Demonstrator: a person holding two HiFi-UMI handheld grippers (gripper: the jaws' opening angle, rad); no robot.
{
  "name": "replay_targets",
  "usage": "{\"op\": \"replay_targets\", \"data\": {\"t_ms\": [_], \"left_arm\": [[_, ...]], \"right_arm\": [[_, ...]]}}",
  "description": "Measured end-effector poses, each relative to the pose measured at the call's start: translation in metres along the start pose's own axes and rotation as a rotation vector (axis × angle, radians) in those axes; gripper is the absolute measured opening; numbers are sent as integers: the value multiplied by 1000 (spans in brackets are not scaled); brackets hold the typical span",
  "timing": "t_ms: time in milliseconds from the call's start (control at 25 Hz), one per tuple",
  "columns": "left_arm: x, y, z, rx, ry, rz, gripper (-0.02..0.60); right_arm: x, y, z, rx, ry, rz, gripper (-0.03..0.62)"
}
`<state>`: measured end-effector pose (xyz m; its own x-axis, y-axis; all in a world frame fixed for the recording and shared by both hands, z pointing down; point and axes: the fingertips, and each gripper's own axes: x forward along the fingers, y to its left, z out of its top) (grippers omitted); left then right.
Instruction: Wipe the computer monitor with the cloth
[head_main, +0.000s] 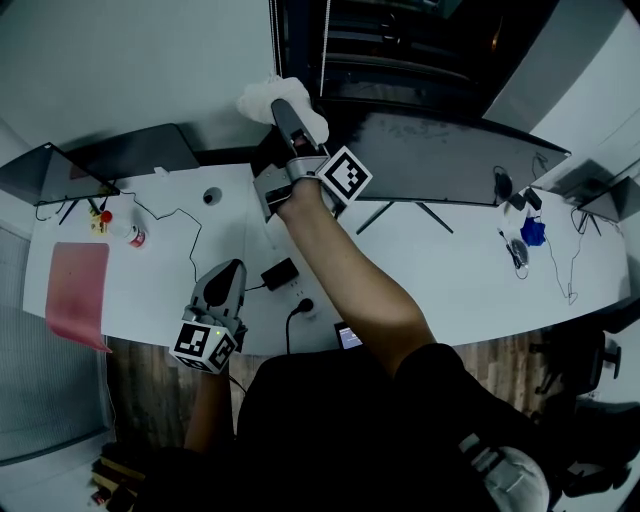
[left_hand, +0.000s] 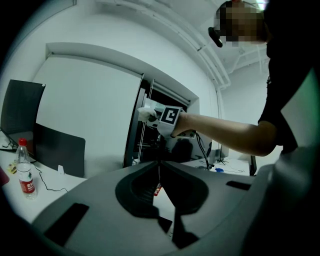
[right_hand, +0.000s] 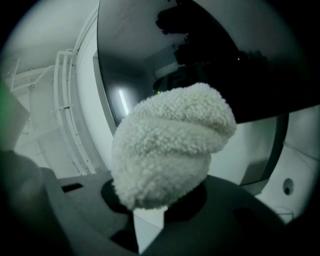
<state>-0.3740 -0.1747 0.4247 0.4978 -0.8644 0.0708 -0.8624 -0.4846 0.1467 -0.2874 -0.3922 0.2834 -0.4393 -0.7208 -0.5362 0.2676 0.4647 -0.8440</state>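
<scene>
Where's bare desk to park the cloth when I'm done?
The cloth fits best on the bare desk in front of the monitor stand, short of the blue item. A smaller patch sits between the pink mat and left tool. Crowded: adapter, plug and right-end cables.

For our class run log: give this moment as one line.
right gripper: shut on cloth | cloth: by monitor | left gripper: shut, empty

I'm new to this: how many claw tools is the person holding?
2. The left gripper hangs shut near the desk's front edge; the right gripper holds the cloth up at the monitor.
</scene>
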Motion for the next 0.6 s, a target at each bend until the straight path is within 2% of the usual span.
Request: {"op": "replay_targets", "data": {"t_ms": [600], "left_arm": [[-12,-4,2,-10,-4,7,2]], "right_arm": [[17,45,0,0,9,85,96]]}}
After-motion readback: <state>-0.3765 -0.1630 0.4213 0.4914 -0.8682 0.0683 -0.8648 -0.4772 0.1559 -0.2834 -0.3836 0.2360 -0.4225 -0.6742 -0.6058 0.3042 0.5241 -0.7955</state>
